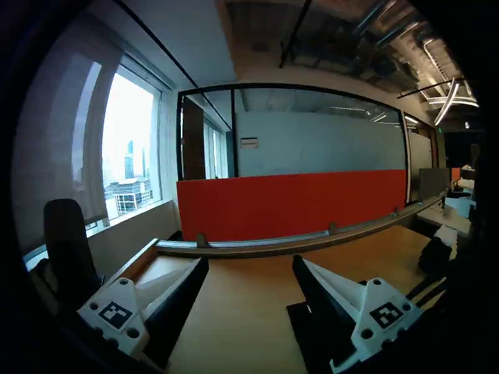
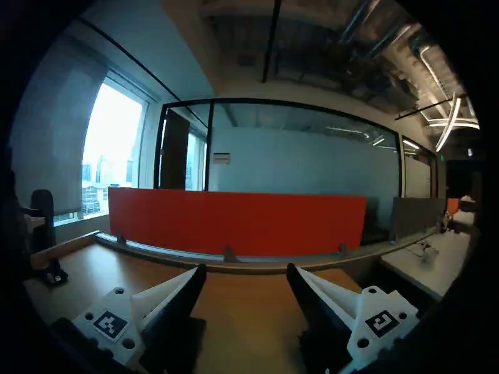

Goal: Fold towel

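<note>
My left gripper [image 1: 248, 262] hangs open over a wooden desk [image 1: 249, 311], its white fingers [image 1: 340, 293] spread wide with nothing between them. A flat dark thing [image 1: 298, 321] lies on the desk under its right finger; what it is I cannot tell. In the right gripper view, my right gripper [image 2: 245, 269] is also open and empty, low over the same kind of wooden desk [image 2: 249, 318], pointing at an orange divider [image 2: 237, 221].
The orange divider [image 1: 293, 202] with a metal rail closes off the desk's far edge. A black chair back [image 1: 65, 249] stands at the left by the window [image 1: 128, 156]. A black object [image 1: 435, 254] sits far right. A white desk [image 2: 430, 258] adjoins on the right.
</note>
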The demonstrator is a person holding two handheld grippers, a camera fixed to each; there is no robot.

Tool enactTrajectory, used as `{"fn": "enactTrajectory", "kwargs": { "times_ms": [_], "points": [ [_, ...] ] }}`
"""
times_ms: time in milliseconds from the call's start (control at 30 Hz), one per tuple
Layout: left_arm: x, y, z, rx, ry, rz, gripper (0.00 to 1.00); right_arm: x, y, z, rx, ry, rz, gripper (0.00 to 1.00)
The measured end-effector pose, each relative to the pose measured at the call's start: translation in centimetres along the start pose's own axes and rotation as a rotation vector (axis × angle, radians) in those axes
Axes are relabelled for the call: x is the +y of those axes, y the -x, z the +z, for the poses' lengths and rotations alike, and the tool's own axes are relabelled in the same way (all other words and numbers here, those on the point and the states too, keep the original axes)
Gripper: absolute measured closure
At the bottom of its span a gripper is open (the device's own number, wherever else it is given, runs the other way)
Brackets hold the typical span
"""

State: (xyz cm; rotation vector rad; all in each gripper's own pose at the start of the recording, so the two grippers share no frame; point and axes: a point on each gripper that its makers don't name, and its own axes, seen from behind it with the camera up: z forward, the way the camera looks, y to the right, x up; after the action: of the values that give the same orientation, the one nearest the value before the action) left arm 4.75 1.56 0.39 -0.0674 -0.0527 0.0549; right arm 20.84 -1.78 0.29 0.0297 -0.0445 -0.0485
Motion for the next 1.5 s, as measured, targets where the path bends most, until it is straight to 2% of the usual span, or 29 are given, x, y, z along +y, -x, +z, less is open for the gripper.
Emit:
{"fn": "enactTrajectory", "kwargs": {
  "times_ms": [333,600,867,1067,1267,1500],
  "points": [
    [1.8,0.1,0.1,-0.065,0.111,0.054,0.00,-3.5,0.3,-0.2,-0.082,-0.166,-0.075,0.00],
    [4.3,1.4,-0.5,-0.134,0.254,0.078,0.00,-6.6,1.9,-1.3,-0.162,-0.330,-0.154,0.00],
    [6.5,3.2,-1.4,-0.194,0.380,0.114,0.00,-9.0,3.1,-2.1,-0.231,-0.451,-0.159,0.00],
    [7.3,4.5,-1.9,-0.219,0.411,0.146,0.00,-10.2,4.6,-2.7,-0.274,-0.506,-0.173,0.00],
    [7.9,6.7,-2.0,-0.249,0.421,0.154,0.00,-11.0,6.9,-2.8,-0.317,-0.538,-0.177,0.00],
    [9.3,9.7,-2.1,-0.288,0.451,0.180,0.00,-11.7,10.3,-3.1,-0.365,-0.564,-0.188,0.00]
  ]
}}
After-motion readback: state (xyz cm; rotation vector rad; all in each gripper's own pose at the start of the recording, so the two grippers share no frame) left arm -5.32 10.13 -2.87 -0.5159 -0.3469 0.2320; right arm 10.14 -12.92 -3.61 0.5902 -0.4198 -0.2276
